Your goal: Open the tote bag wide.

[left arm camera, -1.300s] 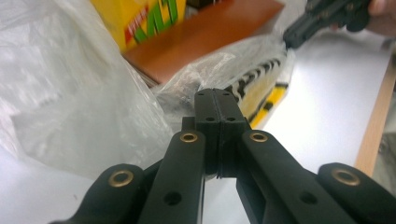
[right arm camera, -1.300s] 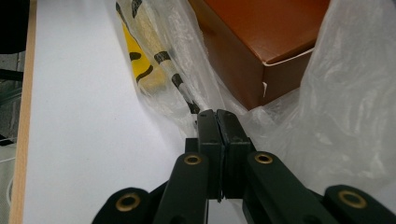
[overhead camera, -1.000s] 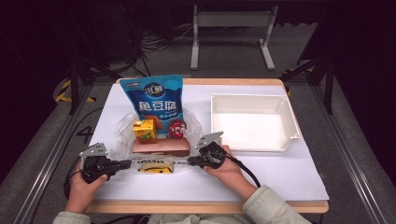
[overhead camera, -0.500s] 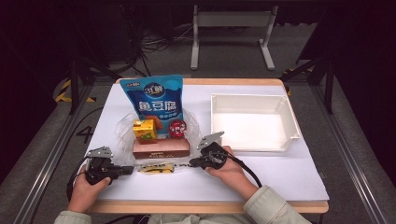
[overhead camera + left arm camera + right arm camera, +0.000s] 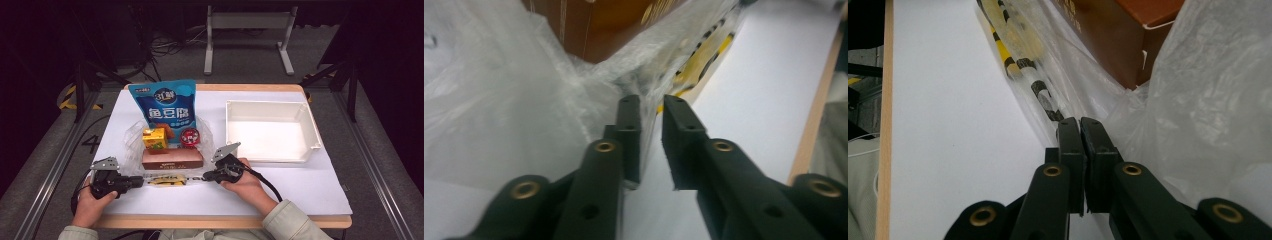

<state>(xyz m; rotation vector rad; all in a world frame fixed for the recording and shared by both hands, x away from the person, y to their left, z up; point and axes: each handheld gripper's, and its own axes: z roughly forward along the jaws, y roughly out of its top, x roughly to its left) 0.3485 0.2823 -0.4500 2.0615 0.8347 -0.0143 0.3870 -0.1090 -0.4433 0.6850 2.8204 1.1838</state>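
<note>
At lower centre of the high view | we see the clear crinkled plastic bag lying crosswise between our grippers | right gripper pinches its edge | left gripper, jaws just opening, parted around film.

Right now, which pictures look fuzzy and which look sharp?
Left gripper view: the clear plastic bag and brown box are smeared and soft. Right gripper view: crisper, the yellow-and-black packet readable. High view: sharp on the white table, dark all around.
</note>
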